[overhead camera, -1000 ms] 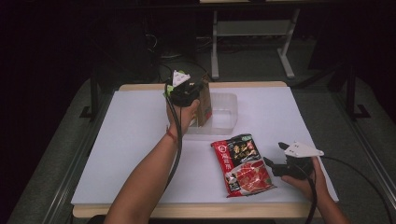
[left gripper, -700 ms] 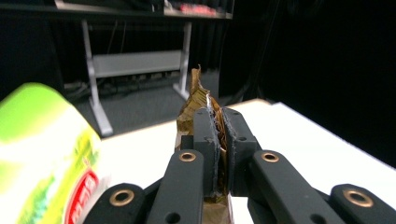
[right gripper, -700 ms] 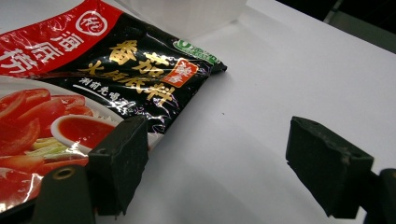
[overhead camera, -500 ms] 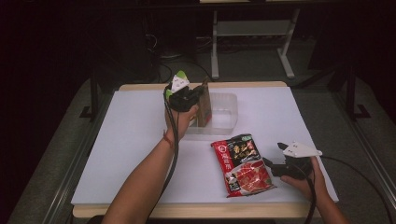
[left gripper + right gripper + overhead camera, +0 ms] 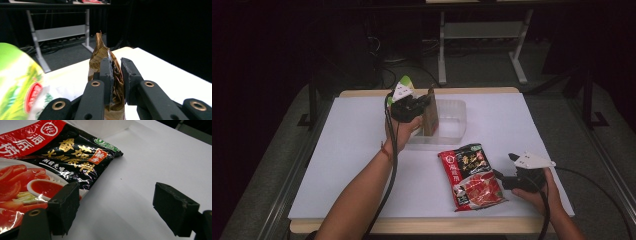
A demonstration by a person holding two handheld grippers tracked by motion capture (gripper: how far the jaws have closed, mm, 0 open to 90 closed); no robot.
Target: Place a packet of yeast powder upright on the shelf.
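left gripper (image 5: 115,75) pinching brown packet (image 5: 100,53) (creased), green bag (image 5: 17,82) beside

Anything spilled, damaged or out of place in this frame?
Nothing spilled. The brown packet in the left gripper looks crumpled, held above the clear tray. The red sauce packet lies flat beside the open right gripper.

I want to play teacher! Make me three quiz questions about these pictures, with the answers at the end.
1. True or false: the left claw is shut on the brown packet.
2. Which is wide open? A) the left claw B) the right claw
3. Fill in: the red and black sauce packet lies flat on the white ____, beside the right claw.

Key: 1 true. 2 B. 3 table. The brown packet is held over the clear plastic tub.
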